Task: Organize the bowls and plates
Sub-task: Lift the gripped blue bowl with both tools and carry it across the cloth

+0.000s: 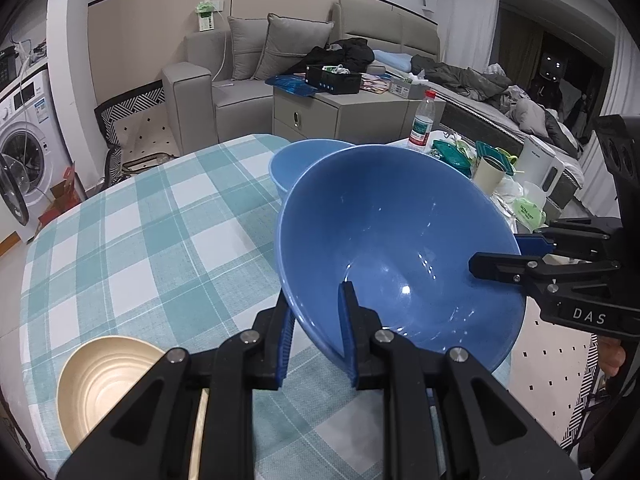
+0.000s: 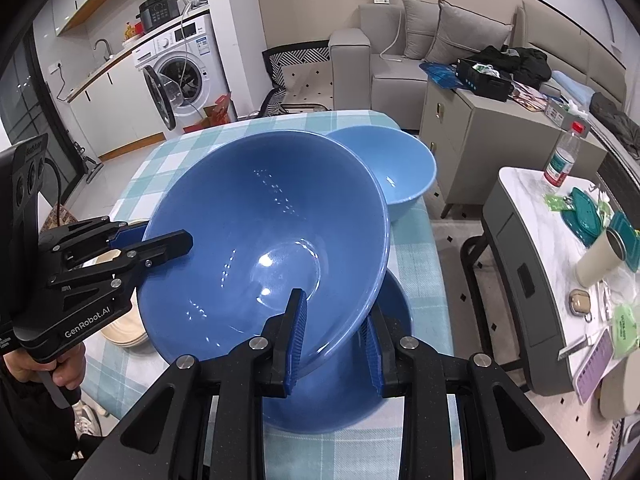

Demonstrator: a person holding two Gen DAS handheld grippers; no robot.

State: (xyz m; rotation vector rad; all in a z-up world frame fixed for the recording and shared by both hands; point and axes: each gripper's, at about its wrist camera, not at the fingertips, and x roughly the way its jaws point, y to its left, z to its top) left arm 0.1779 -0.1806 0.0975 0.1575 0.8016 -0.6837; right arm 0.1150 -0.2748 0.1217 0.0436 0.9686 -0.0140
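Note:
A large dark blue bowl is held tilted above the checked table. My left gripper is shut on its near rim, one finger inside and one outside; it also shows at the left of the right wrist view. My right gripper is shut on the opposite rim and shows at the right of the left wrist view. A second dark blue bowl stands on the table right under the held one. A light blue bowl stands behind. Stacked beige bowls stand at the left.
The table has a teal checked cloth. A side table at the right holds a water bottle, a cup and teal lids. A sofa, a cabinet and a washing machine stand behind.

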